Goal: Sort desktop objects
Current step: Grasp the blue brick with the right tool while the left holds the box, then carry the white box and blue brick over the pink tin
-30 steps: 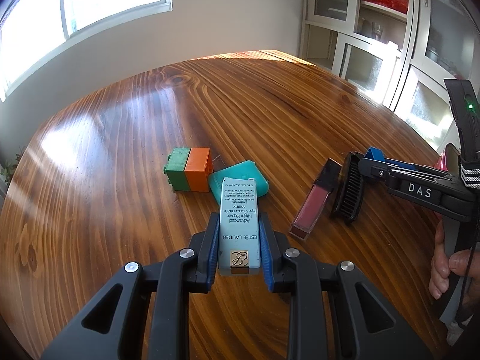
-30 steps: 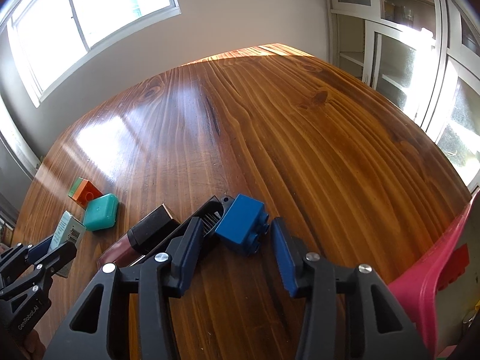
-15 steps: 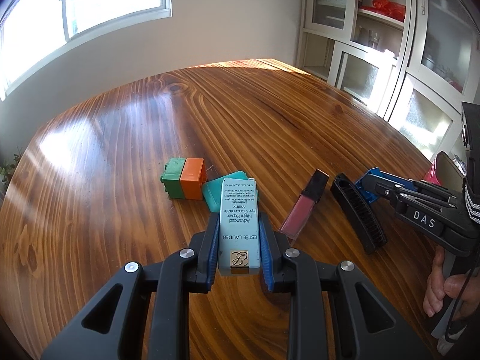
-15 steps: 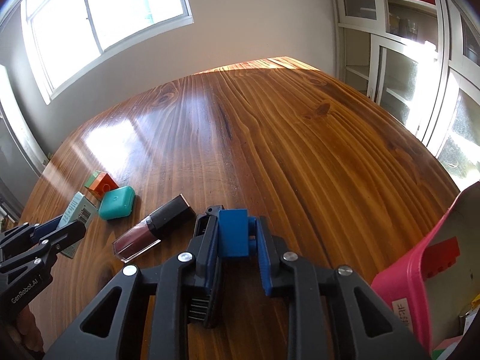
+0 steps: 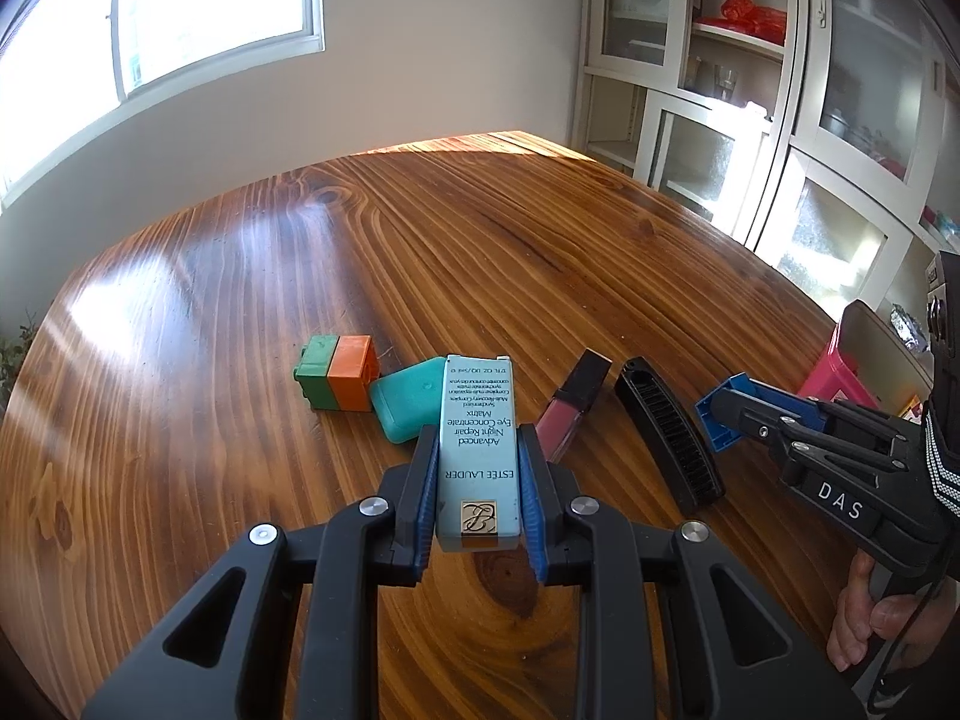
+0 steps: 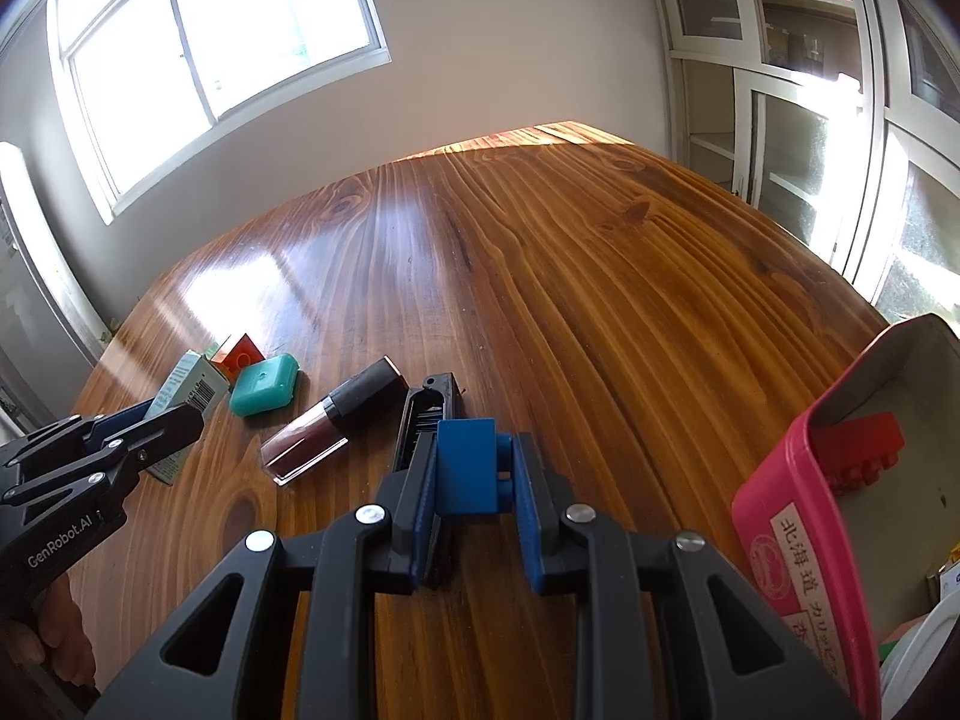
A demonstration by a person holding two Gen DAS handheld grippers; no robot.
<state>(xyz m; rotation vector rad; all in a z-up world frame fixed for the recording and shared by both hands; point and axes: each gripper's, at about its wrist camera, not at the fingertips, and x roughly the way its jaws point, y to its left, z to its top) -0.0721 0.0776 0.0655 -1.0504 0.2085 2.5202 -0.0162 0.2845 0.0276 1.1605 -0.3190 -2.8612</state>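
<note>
My left gripper (image 5: 478, 456) is shut on a pale blue Estée Lauder carton (image 5: 477, 438) and holds it above the wooden table (image 5: 480, 252). My right gripper (image 6: 474, 468) is shut on a blue toy brick (image 6: 467, 473), lifted off the table; it also shows in the left wrist view (image 5: 729, 414). On the table lie a green and orange brick (image 5: 337, 372), a teal case (image 5: 408, 399), a dark red lip gloss tube (image 5: 573, 405) and a black comb (image 5: 669, 441).
A pink bin (image 6: 840, 480) with a red brick (image 6: 864, 450) inside stands at the table's right edge. White glass-door cabinets (image 5: 750, 90) line the right wall. A window (image 6: 210, 48) is behind the table.
My right gripper closed on the blue brick and lifted it up and back toward the pink bin. My left gripper rose slightly with the carton still in it.
</note>
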